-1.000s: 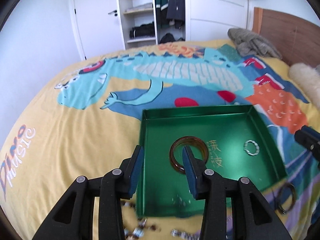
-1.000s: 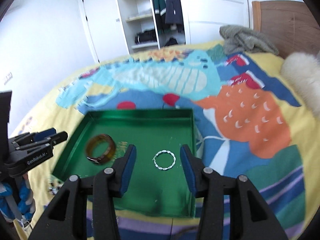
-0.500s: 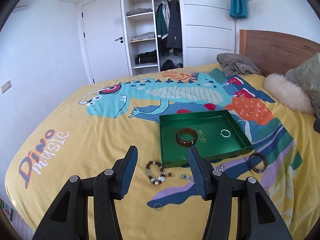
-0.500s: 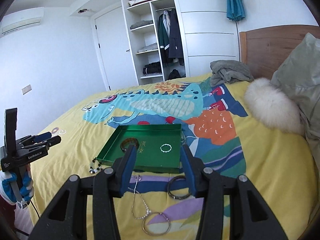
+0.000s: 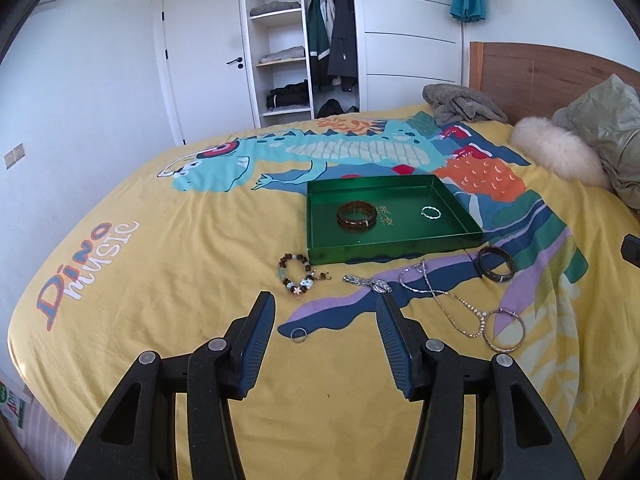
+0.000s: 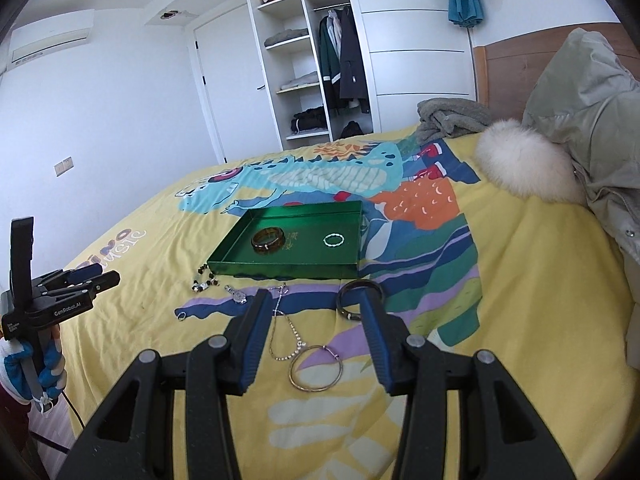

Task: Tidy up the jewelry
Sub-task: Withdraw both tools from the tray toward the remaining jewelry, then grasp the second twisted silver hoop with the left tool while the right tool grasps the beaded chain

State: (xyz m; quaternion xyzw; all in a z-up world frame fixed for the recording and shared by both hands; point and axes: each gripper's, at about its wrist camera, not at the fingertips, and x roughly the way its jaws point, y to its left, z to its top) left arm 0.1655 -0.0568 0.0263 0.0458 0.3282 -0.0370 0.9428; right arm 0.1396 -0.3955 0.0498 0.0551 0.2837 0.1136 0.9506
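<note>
A green tray (image 5: 394,244) (image 6: 280,269) lies on the bed and holds a brown bangle (image 5: 357,215) (image 6: 268,241) and a small silver bracelet (image 5: 431,212) (image 6: 333,239). In front of it lie a beaded bracelet (image 5: 296,274), a small watch-like piece (image 5: 370,283), a silver chain (image 5: 440,300) (image 6: 285,334), a dark bangle (image 5: 496,264) (image 6: 359,294), a thin hoop bangle (image 5: 505,330) (image 6: 316,368) and a small ring (image 5: 299,335) (image 6: 181,315). My left gripper (image 5: 326,310) is open and empty, held back above the ring. My right gripper (image 6: 314,306) is open and empty above the chain.
The yellow dinosaur duvet (image 5: 160,260) covers the bed. A grey blanket (image 5: 460,102), a fluffy white cushion (image 5: 556,152) and a green jacket (image 6: 592,120) lie near the wooden headboard (image 5: 540,68). A wardrobe (image 5: 304,40) stands behind.
Both grippers have pulled back and up from over the tray, so the whole bed and the loose jewelry in front of the tray have come into view. Both stay open.
</note>
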